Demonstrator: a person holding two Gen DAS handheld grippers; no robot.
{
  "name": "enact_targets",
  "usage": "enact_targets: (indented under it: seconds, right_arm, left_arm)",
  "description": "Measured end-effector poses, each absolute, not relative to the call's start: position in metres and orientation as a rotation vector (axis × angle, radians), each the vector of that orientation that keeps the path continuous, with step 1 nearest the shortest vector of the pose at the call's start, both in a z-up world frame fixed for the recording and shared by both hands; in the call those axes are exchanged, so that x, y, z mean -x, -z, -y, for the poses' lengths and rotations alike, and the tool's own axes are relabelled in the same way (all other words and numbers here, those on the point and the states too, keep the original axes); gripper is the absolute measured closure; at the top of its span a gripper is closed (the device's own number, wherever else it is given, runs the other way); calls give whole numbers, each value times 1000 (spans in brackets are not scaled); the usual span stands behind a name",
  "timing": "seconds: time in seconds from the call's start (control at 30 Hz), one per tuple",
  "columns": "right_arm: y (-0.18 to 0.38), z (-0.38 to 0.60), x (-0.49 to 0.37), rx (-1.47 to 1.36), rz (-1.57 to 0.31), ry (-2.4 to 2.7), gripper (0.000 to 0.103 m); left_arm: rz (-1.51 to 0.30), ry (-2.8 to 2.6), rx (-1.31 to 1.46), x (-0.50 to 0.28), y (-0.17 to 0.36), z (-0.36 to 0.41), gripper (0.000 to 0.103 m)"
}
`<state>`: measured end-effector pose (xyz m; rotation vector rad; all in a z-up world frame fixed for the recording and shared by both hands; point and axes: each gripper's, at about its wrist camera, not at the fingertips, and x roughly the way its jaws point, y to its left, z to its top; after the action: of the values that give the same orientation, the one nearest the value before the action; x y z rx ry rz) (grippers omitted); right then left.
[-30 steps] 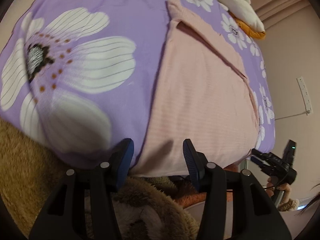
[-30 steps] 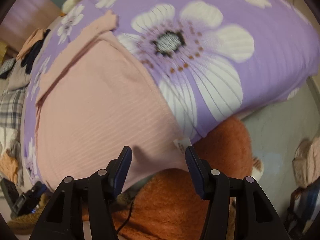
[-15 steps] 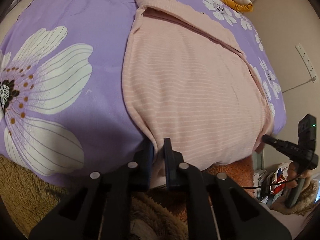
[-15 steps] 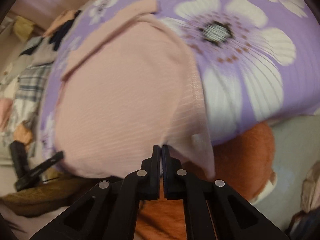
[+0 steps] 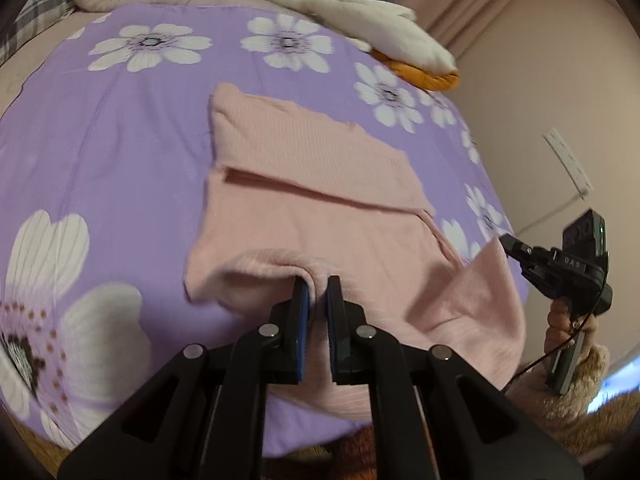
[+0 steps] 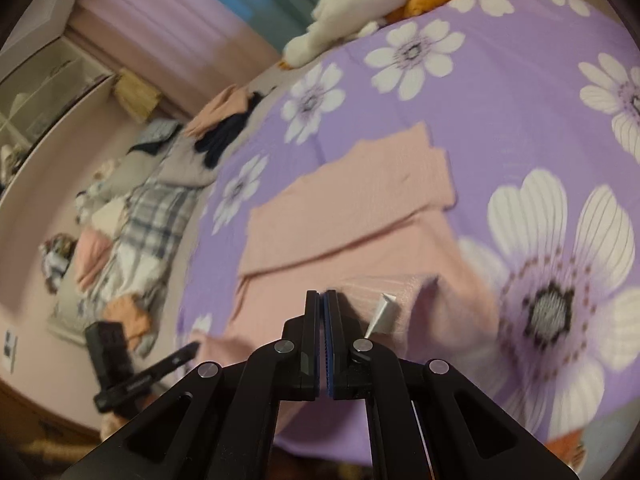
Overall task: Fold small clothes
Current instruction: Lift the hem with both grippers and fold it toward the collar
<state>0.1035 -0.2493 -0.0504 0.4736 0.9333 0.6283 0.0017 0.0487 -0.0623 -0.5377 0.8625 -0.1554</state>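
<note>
A pink ribbed garment [image 5: 320,184] lies on the purple flowered bedspread [image 5: 120,128], its far part folded over. My left gripper [image 5: 317,285] is shut on the garment's near hem and holds it lifted above the bed. My right gripper [image 6: 323,296] is shut on the other near corner of the pink garment [image 6: 360,216], beside a white label [image 6: 382,312]. The right gripper also shows in the left wrist view [image 5: 510,246], pinching the raised corner. The left gripper shows at the lower left of the right wrist view [image 6: 188,350].
A white and orange plush toy [image 5: 360,12] lies at the bed's far edge. A pile of clothes and a plaid blanket [image 6: 148,216] lie to the left of the bedspread. A wall with a power strip [image 5: 568,164] stands to the right.
Both grippers closed on the garment's near hem, then lifted it and carried it toward the far side of the bed. The near part of the garment now hangs raised between them.
</note>
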Motion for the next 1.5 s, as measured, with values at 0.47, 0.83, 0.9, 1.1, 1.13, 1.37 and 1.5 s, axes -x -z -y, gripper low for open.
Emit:
enact_targets:
  seconds: [0.47,0.83,0.9,1.1,1.13,1.37,1.5]
  right_arm:
    - [112,269,-163,-461,-1067,-323,99]
    - [93,283,-129,-508,-1024,-370,70]
    - [93,280,-123,-504,-1034,-382,70]
    - [102,265,-115,-475,-1081,-435,70]
    - [105,262,-116,-475,-1086,-444,71]
    - [94,258,-116,-456,-1040,-478,96]
    - [68,263,-119,-473,-971,-511,96]
  left_arm:
    - [-1017,0,624,-69,112,-78,92]
    - [-1001,44,722,-29,94,-71,38]
    - [-1039,73,739,-25,99,-65,39]
    - [-1089,95,752,-20,113,-49,51]
    - [-1095,111,759,-20,116,-46,61]
    - [-1031,89,766,-18,107,-39,91]
    - [-922,99,748,-16,76,-45,92]
